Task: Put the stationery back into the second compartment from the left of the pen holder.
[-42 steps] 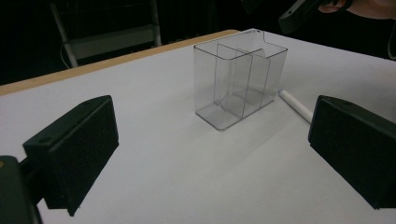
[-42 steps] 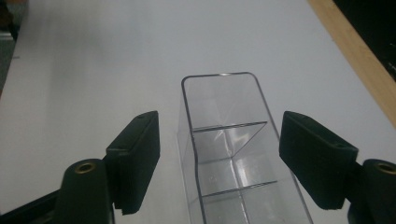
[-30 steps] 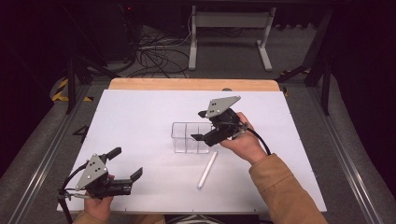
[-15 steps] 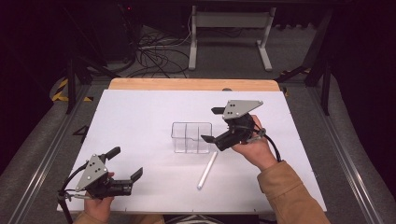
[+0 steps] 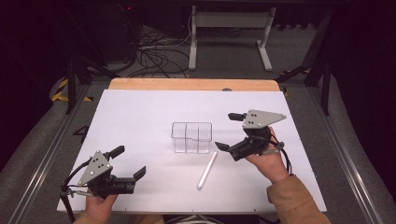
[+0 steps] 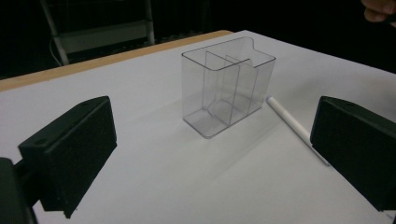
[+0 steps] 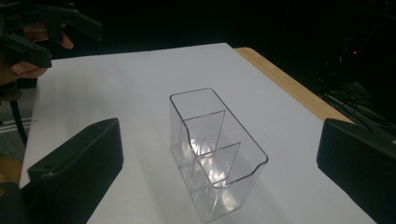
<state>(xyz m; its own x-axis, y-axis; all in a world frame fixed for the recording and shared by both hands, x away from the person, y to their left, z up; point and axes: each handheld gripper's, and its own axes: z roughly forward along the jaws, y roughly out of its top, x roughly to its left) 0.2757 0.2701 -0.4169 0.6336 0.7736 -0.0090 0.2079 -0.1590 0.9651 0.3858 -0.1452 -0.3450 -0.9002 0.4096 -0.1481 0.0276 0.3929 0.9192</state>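
- The box [image 5: 191, 137] is clear hard plastic, rectangular with rounded corners, open on top, split by thin walls into compartments; it stands upright mid-table and holds nothing.
- A slim white stick [image 5: 207, 170], smooth and round, lies flat just beside the box's near right corner.
- The table [image 5: 140, 116] is a matte white sheet with a wooden strip along its far edge.
- The right gripper [image 5: 229, 132], black with a grey plate, hovers right of the box, jaws spread wide, holding nothing.
- The left gripper [image 5: 129, 162] sits near the front left edge, jaws also apart, empty.
- Since a second ago the right gripper has drawn back from over the box to its right; the left has stayed put.
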